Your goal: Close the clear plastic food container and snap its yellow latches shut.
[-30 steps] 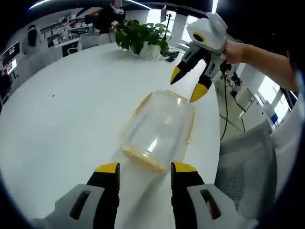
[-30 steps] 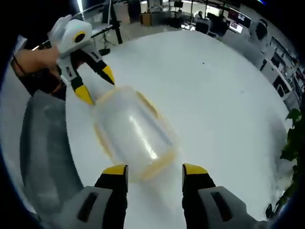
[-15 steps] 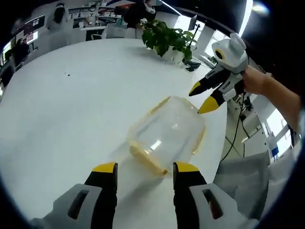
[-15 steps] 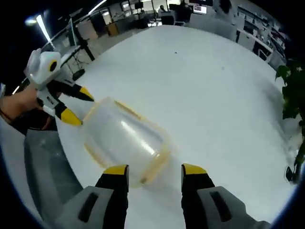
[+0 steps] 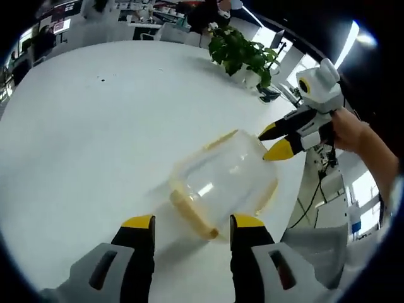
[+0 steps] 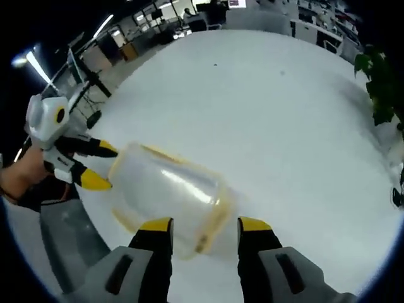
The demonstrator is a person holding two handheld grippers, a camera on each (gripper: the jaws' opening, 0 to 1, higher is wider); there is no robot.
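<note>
Both grippers' jaws are parted and holding nothing, left gripper and right gripper at opposite ends of the container near the table edge, lid looks on, yellow latches probably not snapped yet.

Likely an open-plan office: desks with monitors, potted plant, white table.
</note>
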